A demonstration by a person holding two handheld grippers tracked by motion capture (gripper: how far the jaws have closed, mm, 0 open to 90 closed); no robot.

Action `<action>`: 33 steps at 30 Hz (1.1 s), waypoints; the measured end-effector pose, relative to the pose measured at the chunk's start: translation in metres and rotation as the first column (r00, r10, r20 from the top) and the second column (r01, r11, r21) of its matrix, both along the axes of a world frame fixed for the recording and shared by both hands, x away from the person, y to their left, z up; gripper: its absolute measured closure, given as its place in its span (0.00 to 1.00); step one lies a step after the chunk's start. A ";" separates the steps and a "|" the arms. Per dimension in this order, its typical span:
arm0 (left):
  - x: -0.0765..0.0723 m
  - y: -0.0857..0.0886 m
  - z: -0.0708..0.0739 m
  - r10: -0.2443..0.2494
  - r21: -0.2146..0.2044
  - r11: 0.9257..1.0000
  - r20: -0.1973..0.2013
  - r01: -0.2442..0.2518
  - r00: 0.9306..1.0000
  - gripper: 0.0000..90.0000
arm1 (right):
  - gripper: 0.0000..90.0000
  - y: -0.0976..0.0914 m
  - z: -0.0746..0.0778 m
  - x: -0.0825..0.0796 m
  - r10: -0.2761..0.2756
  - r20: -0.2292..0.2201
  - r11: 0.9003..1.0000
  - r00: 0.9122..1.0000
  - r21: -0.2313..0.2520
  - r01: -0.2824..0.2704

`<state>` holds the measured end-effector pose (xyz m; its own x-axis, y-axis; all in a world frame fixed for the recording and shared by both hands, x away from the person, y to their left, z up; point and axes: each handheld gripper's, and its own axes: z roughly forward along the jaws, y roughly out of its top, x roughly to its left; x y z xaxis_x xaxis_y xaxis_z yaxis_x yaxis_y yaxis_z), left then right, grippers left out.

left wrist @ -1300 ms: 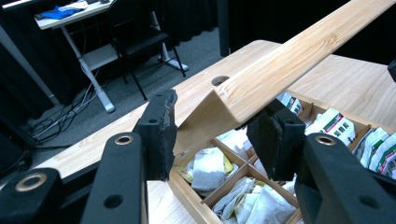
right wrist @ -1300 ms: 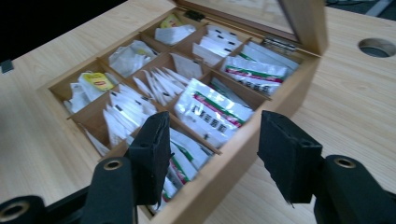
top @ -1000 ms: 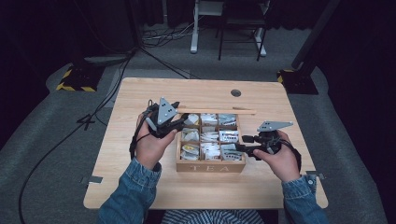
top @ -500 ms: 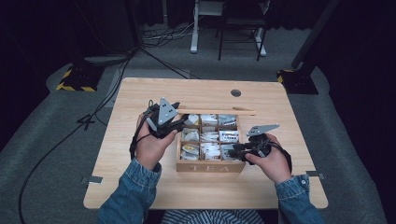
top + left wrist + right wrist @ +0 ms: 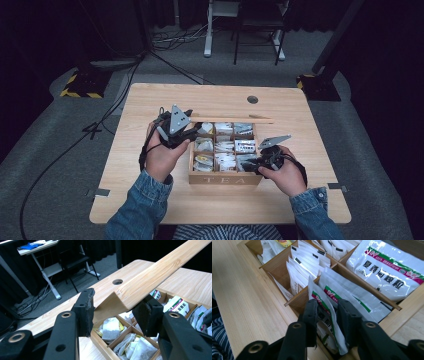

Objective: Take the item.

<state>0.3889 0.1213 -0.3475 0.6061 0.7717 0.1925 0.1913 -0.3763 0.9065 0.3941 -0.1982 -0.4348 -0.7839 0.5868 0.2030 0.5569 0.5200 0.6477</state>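
High view: the wooden tea box [image 5: 225, 179] sits mid-desk [image 5: 150, 100]; the left tongs [image 5: 192, 131] hold its raised lid [image 5: 235, 120], and the right tongs [image 5: 252, 164] reach its near right compartment. Left gripper view: pads clamp the lid [image 5: 150, 275] edge. Right gripper view: jaws, just closing, straddle 1 green-striped sachet [image 5: 329, 312].

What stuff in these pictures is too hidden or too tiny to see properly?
- Right gripper view: the lower end of the white sachet between its jaws is hidden behind them, and whether the pads already press it is unclear.
- Left gripper view: the wooden lid runs off the top edge, so its far end is cut off.
- High view: print on the packets in the tea box is too small.
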 end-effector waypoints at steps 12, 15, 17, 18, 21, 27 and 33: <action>0.000 0.000 0.000 -0.001 0.001 1.000 -0.001 0.001 1.000 0.59 | 1.00 0.005 -0.001 -0.004 0.028 0.020 0.999 0.999 -0.045 -0.027; 0.000 0.000 0.000 -0.001 0.001 1.000 -0.001 0.001 1.000 0.59 | 1.00 0.006 0.000 -0.004 0.033 0.029 0.998 0.999 -0.052 -0.032; 0.000 0.000 0.000 -0.001 0.001 1.000 -0.001 0.001 1.000 0.59 | 1.00 0.006 0.001 -0.005 0.033 0.035 0.998 0.999 -0.051 -0.031; 0.000 0.000 0.000 -0.001 0.001 1.000 -0.001 0.001 1.000 0.59 | 1.00 0.005 0.003 -0.006 0.032 0.044 0.998 0.999 -0.048 -0.030; 0.000 0.000 0.000 -0.001 0.002 1.000 -0.001 0.001 1.000 0.59 | 1.00 0.004 0.008 -0.007 0.026 0.073 0.999 0.997 -0.034 -0.023; 0.000 0.000 0.000 -0.001 0.003 1.000 -0.002 0.001 1.000 0.59 | 1.00 0.000 0.021 -0.012 0.013 0.123 1.000 0.992 -0.008 -0.012; 0.000 0.000 0.000 -0.001 0.003 1.000 -0.002 0.001 1.000 0.59 | 1.00 -0.003 0.031 -0.016 -0.004 0.169 1.000 0.986 0.019 0.001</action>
<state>0.3885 0.1212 -0.3475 0.6074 0.7705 0.1936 0.1926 -0.3792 0.9050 0.3779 -0.2014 -0.4037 -0.8066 0.5858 0.0792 0.4400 0.5054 0.7423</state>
